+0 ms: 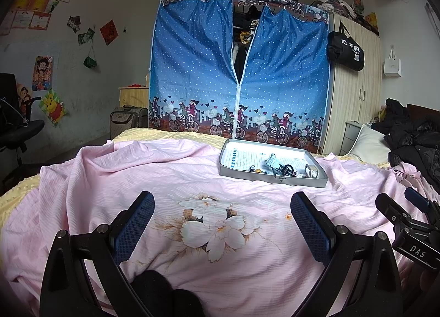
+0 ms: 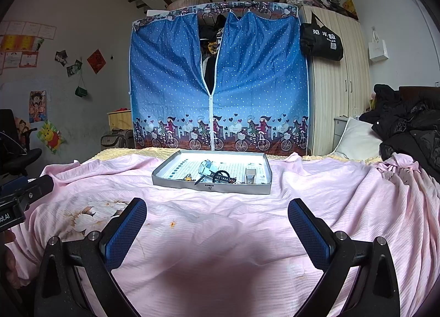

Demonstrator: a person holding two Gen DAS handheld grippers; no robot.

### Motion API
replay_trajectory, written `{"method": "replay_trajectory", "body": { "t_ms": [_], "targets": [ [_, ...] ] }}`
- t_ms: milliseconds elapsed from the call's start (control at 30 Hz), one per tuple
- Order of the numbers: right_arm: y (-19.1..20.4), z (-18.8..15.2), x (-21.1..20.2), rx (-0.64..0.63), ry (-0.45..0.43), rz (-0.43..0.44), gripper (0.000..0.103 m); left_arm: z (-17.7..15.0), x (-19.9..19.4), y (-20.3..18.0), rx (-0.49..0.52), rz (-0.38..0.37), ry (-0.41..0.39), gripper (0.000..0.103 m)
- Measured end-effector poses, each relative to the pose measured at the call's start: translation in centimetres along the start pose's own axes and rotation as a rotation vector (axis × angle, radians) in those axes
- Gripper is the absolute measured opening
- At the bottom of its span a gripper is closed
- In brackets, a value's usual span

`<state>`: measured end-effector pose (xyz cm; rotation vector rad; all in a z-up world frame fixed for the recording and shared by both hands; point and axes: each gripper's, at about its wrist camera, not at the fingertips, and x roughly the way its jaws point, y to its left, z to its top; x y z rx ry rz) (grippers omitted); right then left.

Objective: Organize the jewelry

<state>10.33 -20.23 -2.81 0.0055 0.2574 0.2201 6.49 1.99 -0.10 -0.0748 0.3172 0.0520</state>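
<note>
A shallow grey tray (image 2: 165, 177) (image 1: 228, 168) rests on the pink floral bedsheet, with several jewelry pieces heaped near its front edge: a silvery watch (image 2: 205, 170) (image 1: 271, 161), a black bracelet (image 2: 221, 175) (image 1: 288, 169), a small gold-coloured piece (image 2: 188, 178) (image 1: 258, 170) and a pale box-like item (image 2: 250, 175) (image 1: 312, 171). My right gripper (image 2: 217, 220) is open and empty, hovering over the sheet short of the tray. My left gripper (image 1: 222, 215) is open over the printed flower, with the tray ahead to its right. The other gripper shows at each view's edge.
A blue zip-front fabric wardrobe (image 2: 217, 78) stands beyond the bed, a wooden wardrobe (image 2: 338, 83) beside it. Dark coats (image 2: 407, 130) and a white pillow (image 2: 354, 138) lie at the right of the bed. An office chair (image 1: 16, 124) is at the far left.
</note>
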Motion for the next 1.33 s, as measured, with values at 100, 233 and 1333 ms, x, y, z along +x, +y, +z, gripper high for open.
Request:
{"method": "replay_trajectory", "body": {
  "t_ms": [100, 233, 1333],
  "targets": [
    [0.0, 0.0, 0.0, 0.0, 0.0, 0.0, 0.103, 0.0, 0.0, 0.0, 0.001, 0.001, 0.001, 0.097],
    [0.0, 0.0, 0.0, 0.0, 0.0, 0.0, 0.103, 0.0, 0.0, 0.0, 0.001, 0.0, 0.0, 0.097],
    [-0.6, -0.8, -0.5, 0.01, 0.01, -0.009, 0.103, 0.2, 0.9, -0.2, 0.073, 0.072, 0.057, 0.097]
  ]
}}
